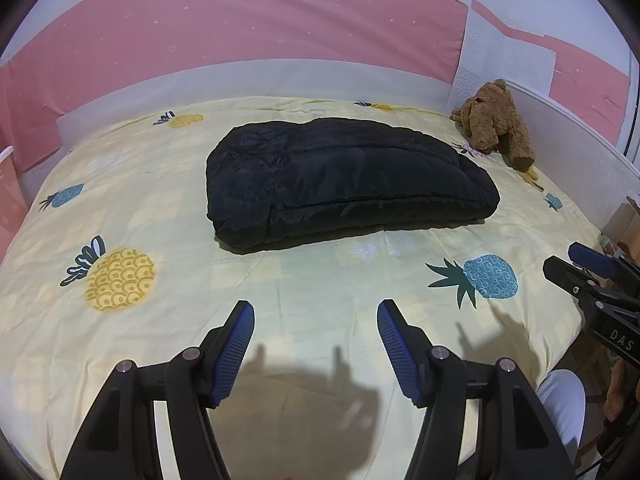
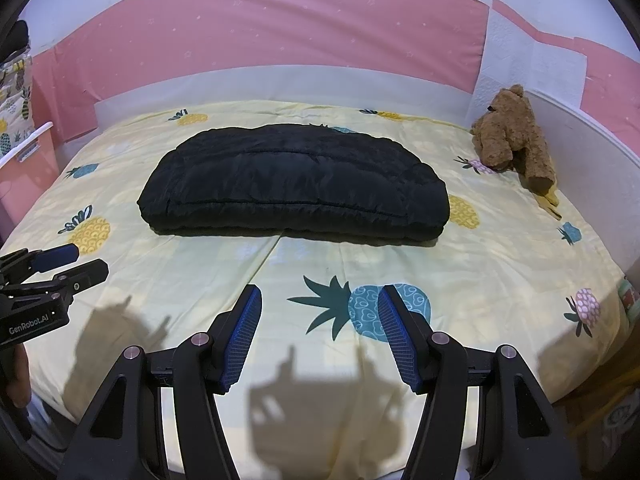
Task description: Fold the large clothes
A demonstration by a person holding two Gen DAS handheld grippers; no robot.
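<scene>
The black padded coat (image 1: 344, 176) lies mid-bed as a thick, puffy, quilted bundle with seams across its top — it looks already folded, so the work seems at or near its end. Any further move would mean reaching forward to both near corners. The left gripper (image 1: 316, 344) and right gripper (image 2: 320, 332) hover well short of it, jaws apart and empty, over the soft yellow pineapple-print sheet (image 1: 168, 216). A shaggy brown teddy bear (image 2: 512, 136) slumps in the far corner.

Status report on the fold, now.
Left gripper and right gripper open, empty, above the sheet. Black padded garment lies folded mid-bed, untouched. Teddy bear at the far corner, apart from it.
</scene>
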